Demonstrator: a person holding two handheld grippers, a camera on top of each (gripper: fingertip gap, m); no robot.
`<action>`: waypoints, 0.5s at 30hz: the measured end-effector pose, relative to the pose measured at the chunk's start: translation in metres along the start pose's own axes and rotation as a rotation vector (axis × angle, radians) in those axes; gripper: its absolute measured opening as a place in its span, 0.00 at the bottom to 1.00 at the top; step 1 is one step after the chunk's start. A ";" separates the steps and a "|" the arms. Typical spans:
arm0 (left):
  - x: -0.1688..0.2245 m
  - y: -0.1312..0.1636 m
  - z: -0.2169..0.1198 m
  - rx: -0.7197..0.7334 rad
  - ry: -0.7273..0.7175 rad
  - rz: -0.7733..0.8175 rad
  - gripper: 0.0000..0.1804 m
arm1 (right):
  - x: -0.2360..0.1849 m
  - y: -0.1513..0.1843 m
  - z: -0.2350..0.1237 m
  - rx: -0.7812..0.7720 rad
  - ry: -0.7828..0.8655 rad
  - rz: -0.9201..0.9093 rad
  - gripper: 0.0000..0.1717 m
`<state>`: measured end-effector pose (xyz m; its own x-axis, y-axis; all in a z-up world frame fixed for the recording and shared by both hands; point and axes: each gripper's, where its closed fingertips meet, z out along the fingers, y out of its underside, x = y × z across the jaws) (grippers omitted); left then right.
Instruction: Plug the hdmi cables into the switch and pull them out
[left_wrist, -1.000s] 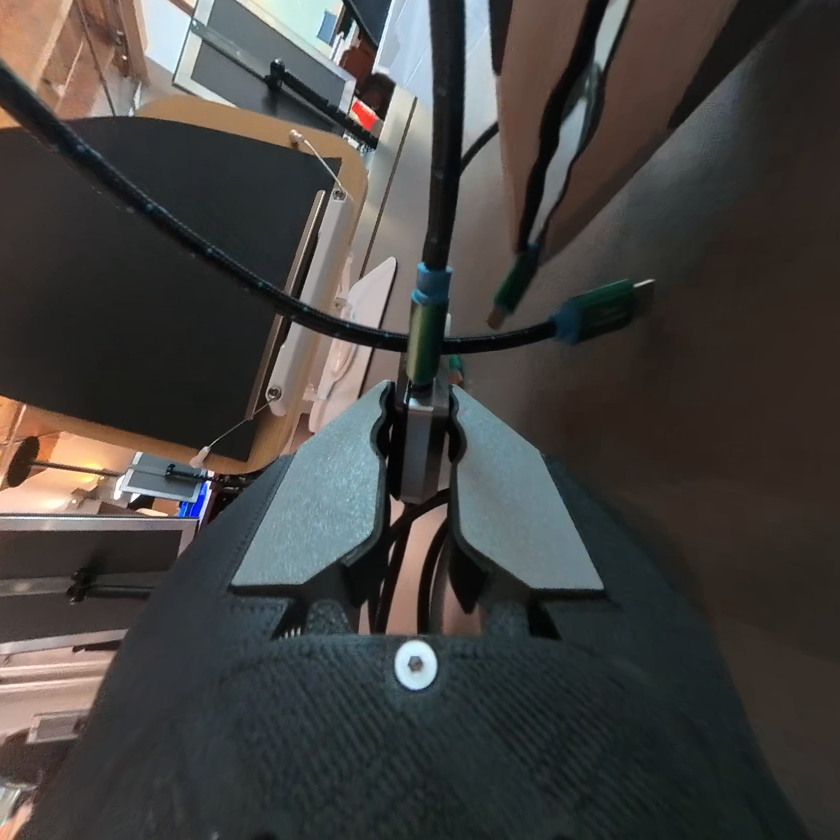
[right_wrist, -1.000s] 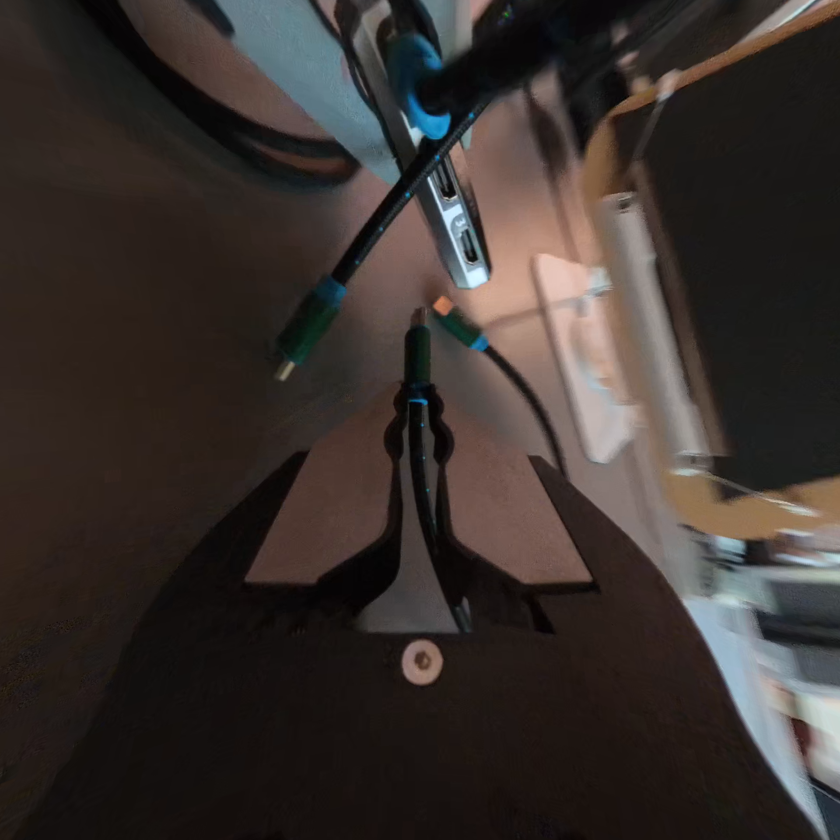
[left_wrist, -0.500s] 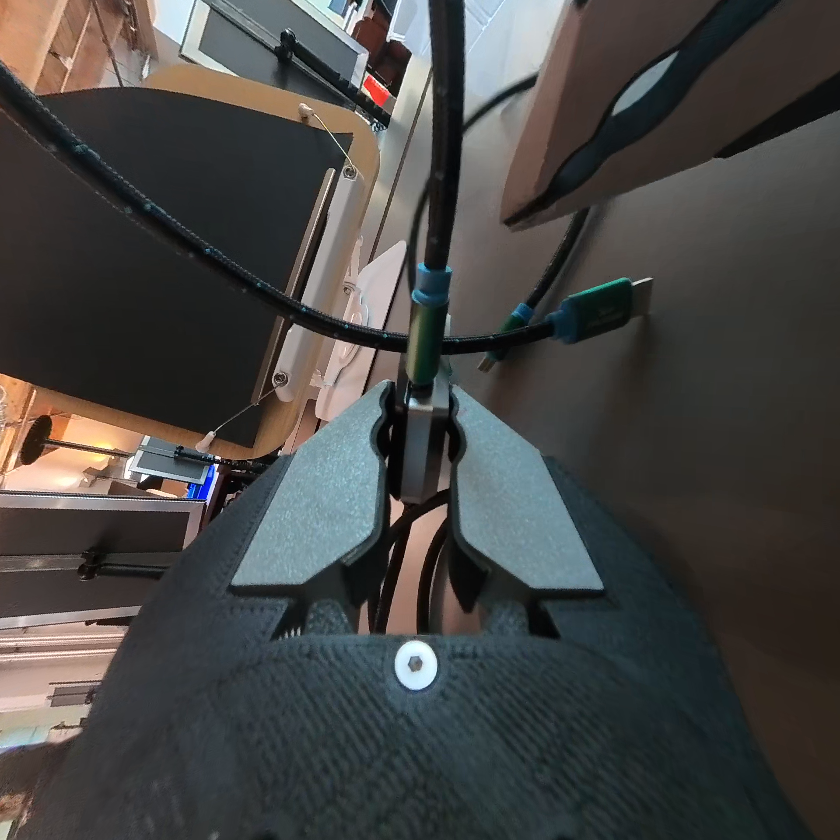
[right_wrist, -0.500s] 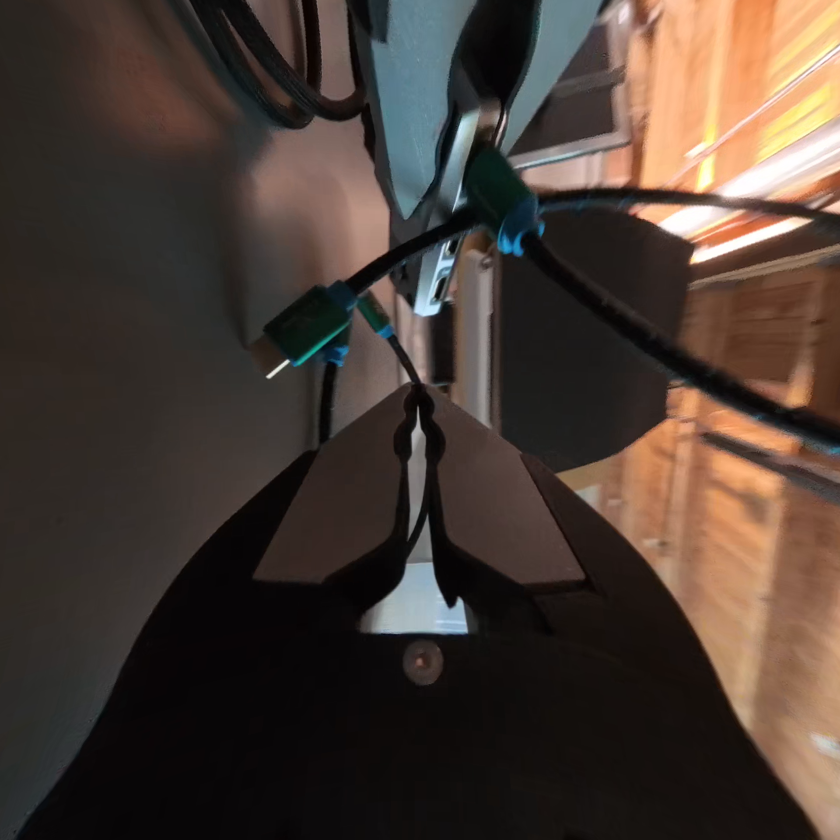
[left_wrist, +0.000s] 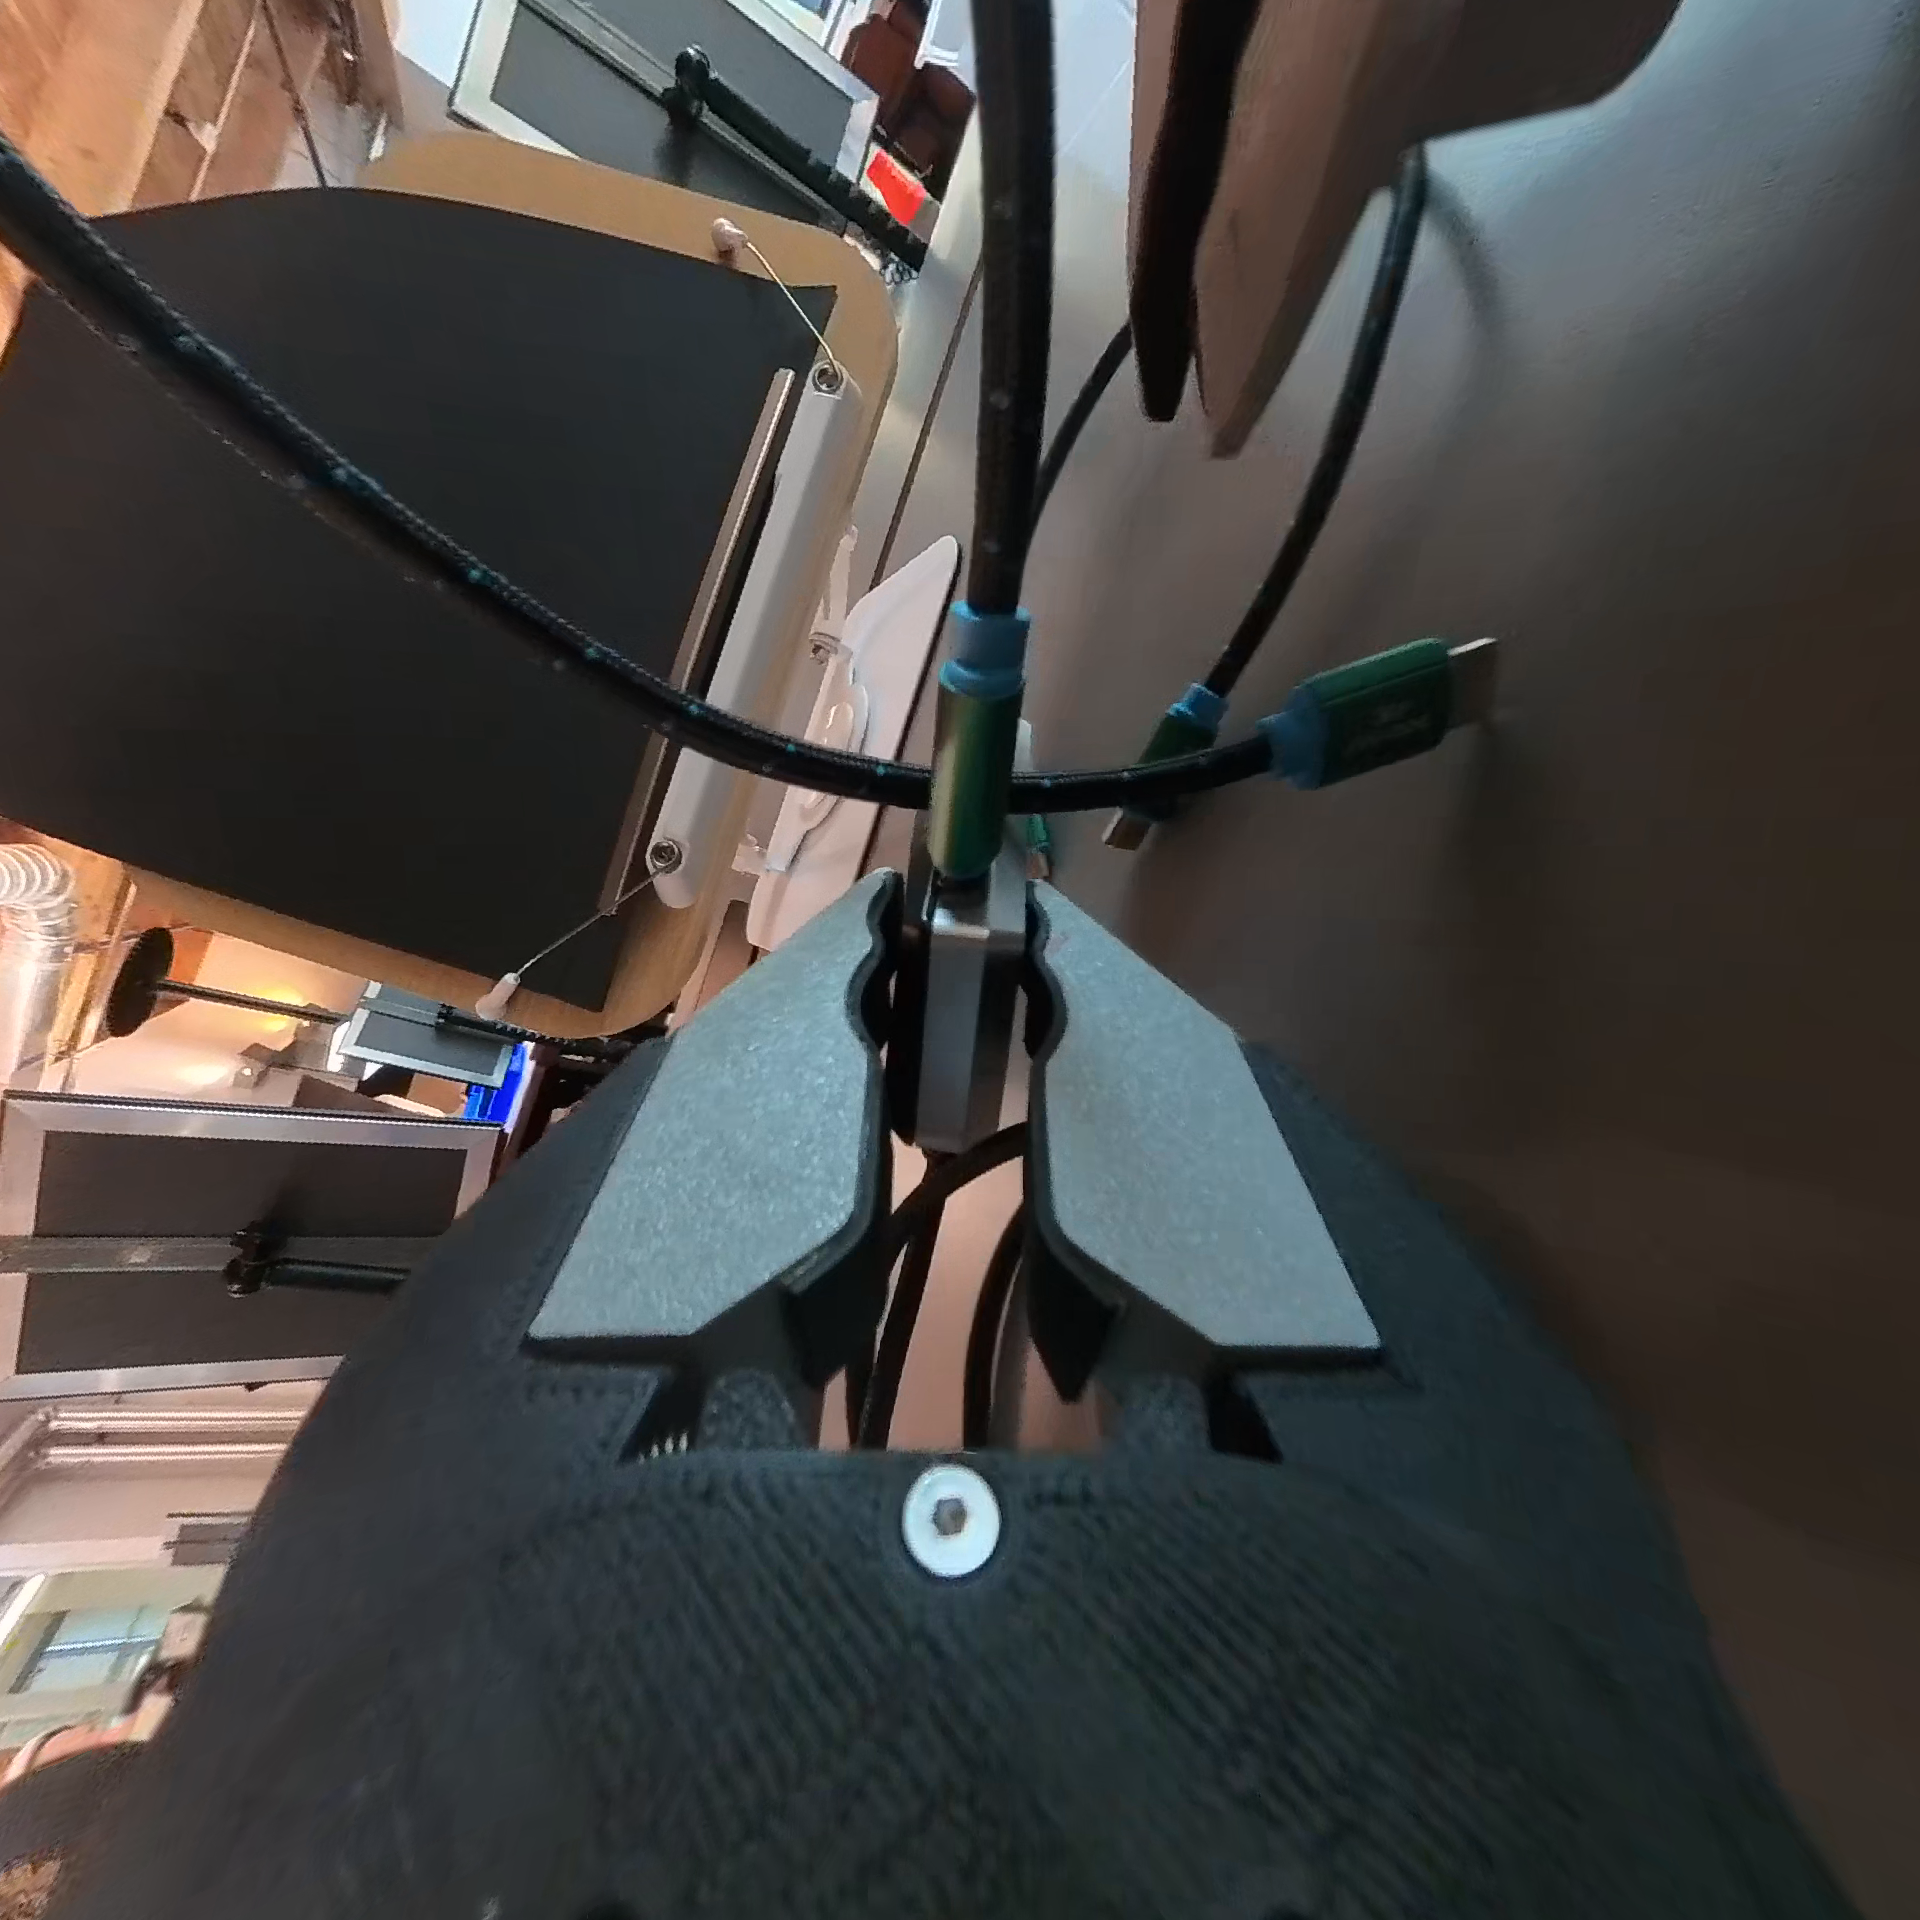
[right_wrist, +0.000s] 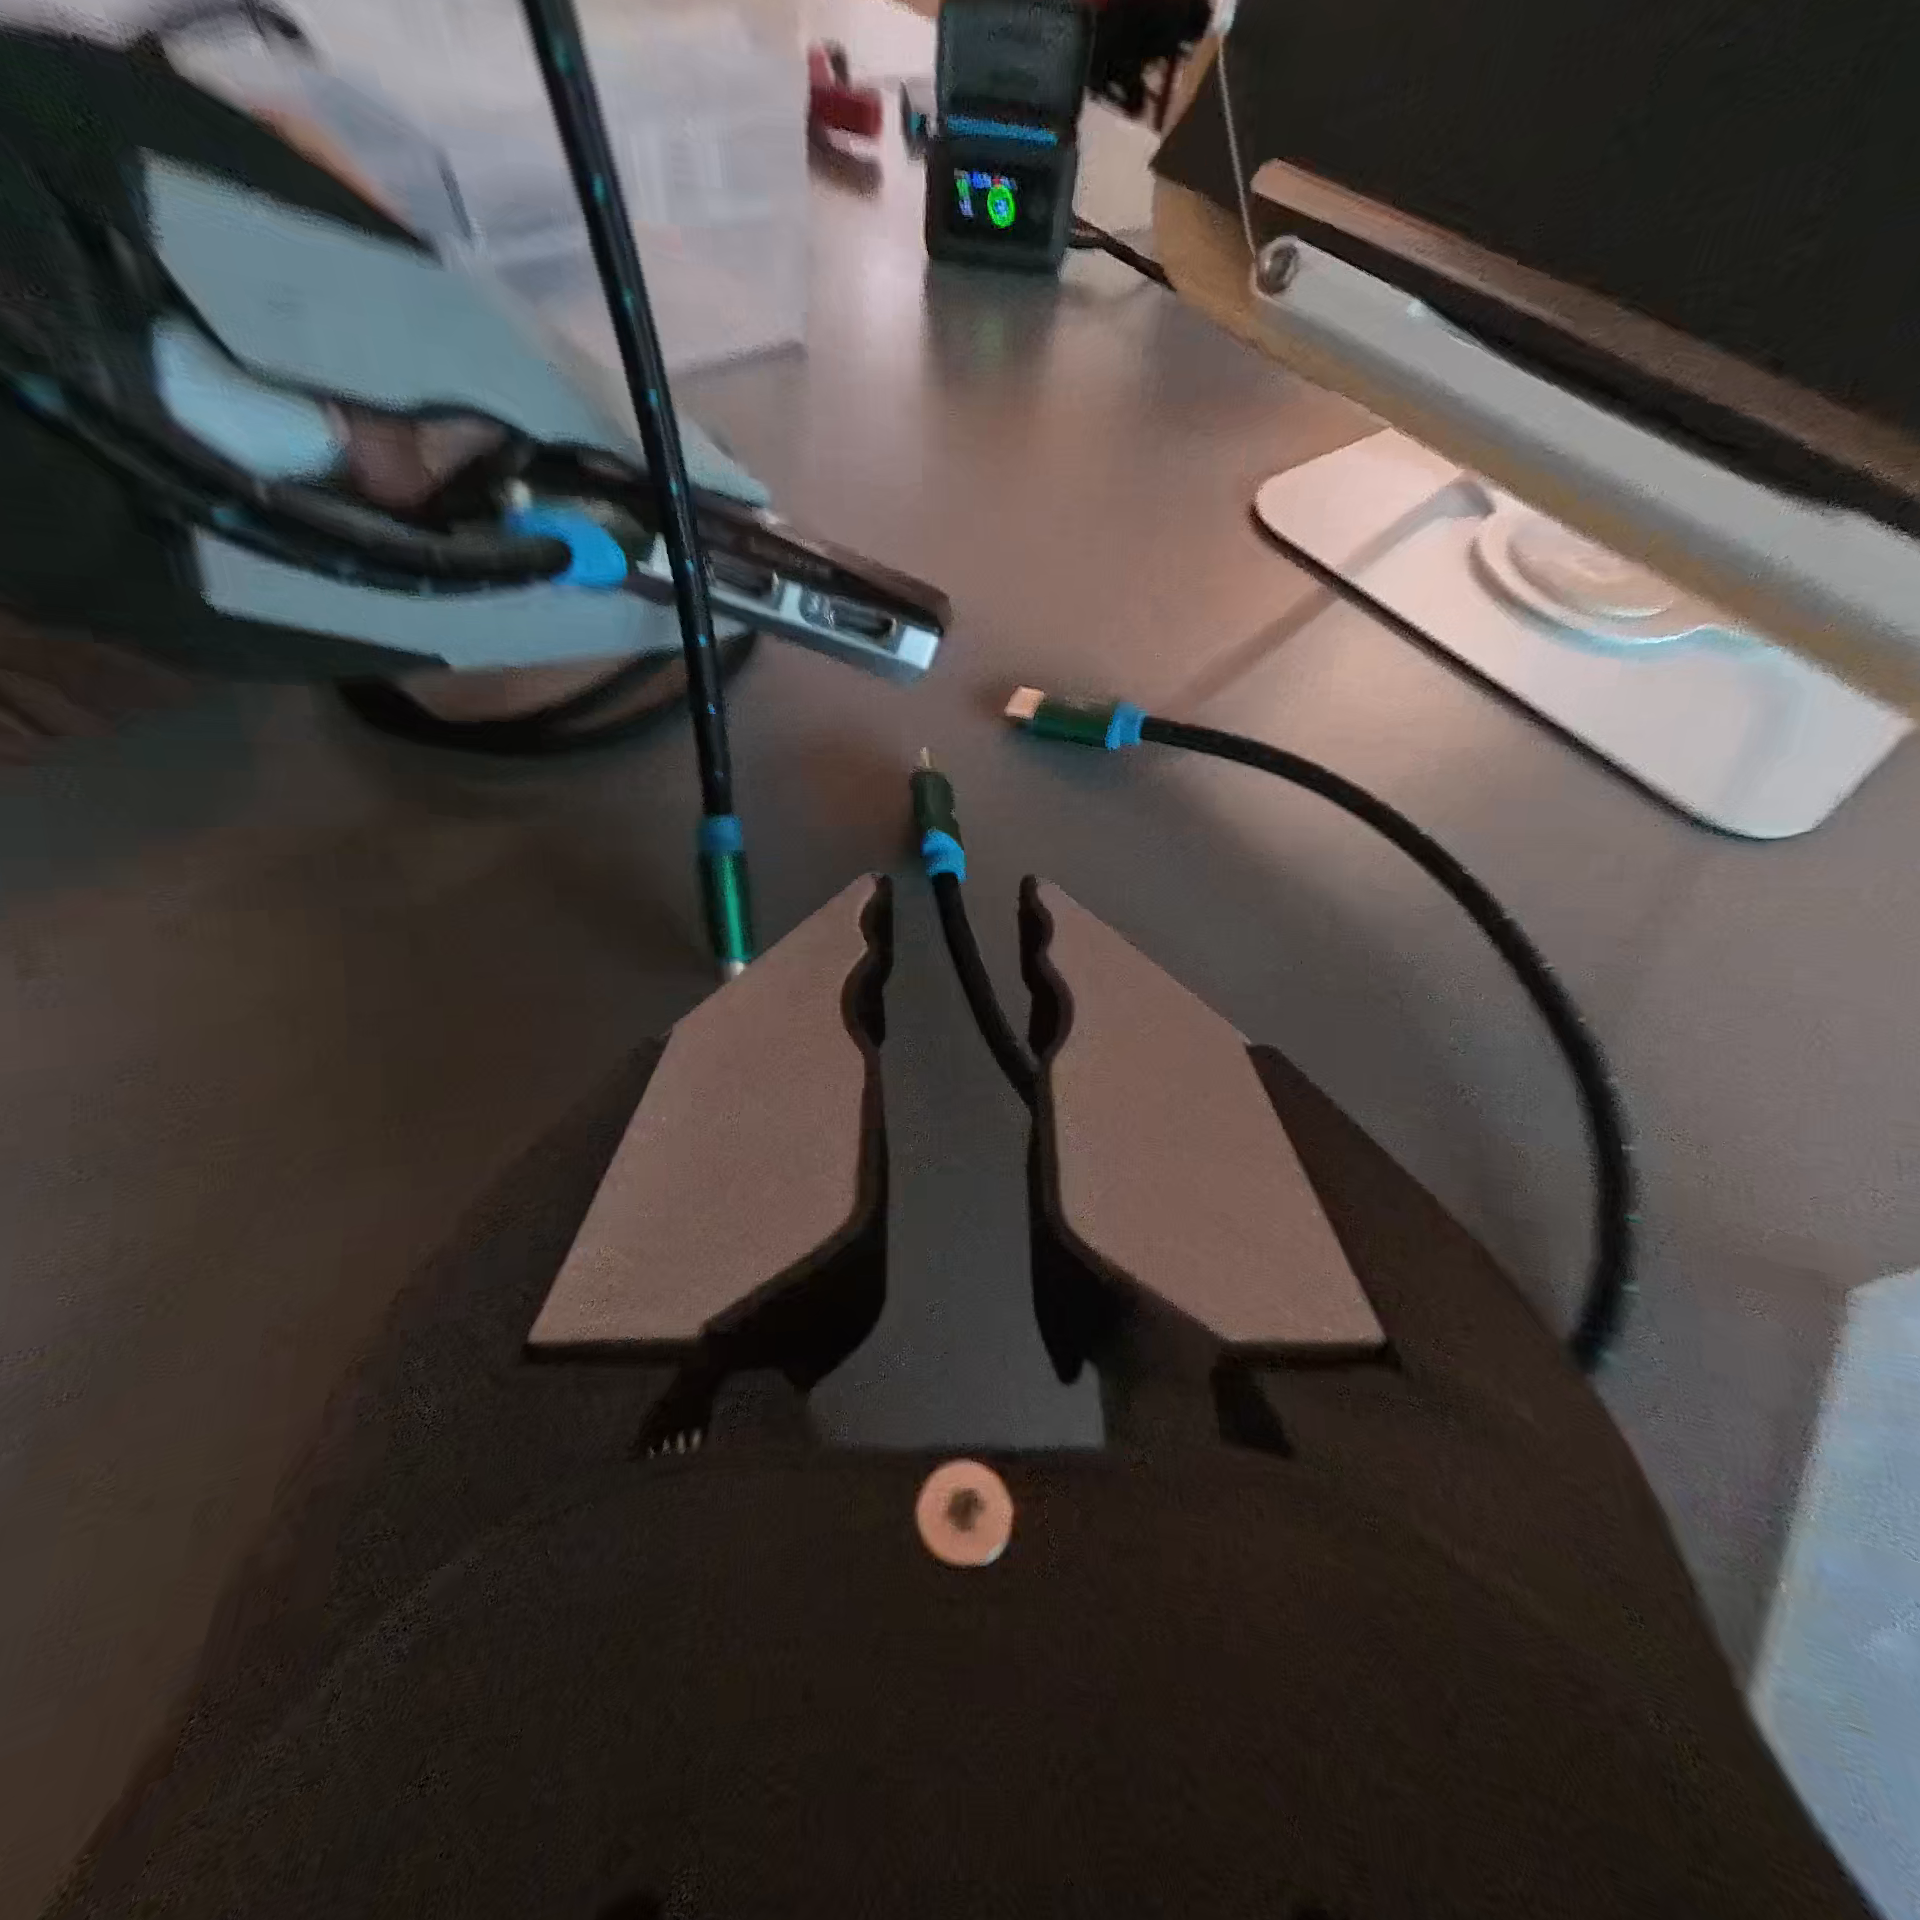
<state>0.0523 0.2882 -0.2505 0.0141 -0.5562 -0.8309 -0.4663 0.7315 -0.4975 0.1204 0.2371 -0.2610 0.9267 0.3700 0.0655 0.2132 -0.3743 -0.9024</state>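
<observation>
The left gripper (left_wrist: 961, 935) was clamped on the grey switch (left_wrist: 951, 1029), which had one cable (left_wrist: 977, 769) plugged in. The right gripper (right_wrist: 954, 894) had its fingers apart around a loose cable (right_wrist: 961, 945) on the worktop (right_wrist: 1247, 935), near the middle. It would be best to pinch the green plug (right_wrist: 932, 800), not the cord, and push it in straight.

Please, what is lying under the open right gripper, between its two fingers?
A black braided cable lies on the dark table between the fingers of the right gripper, its green plug just ahead. Farther back the gripper covers it.
</observation>
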 end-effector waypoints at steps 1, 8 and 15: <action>0.000 0.000 0.000 -0.002 -0.006 0.004 0.11 | 0.000 -0.003 -0.002 0.026 -0.034 0.058 0.14; 0.000 -0.002 0.001 0.006 -0.011 0.005 0.11 | 0.019 -0.005 -0.001 0.048 -0.027 0.127 0.32; -0.001 -0.002 0.001 0.008 -0.014 -0.004 0.11 | 0.012 0.001 0.028 -0.076 -0.074 0.178 0.31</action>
<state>0.0545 0.2875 -0.2490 0.0283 -0.5541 -0.8320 -0.4592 0.7321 -0.5031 0.1232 0.2654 -0.2728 0.9272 0.3529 -0.1258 0.0740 -0.5016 -0.8619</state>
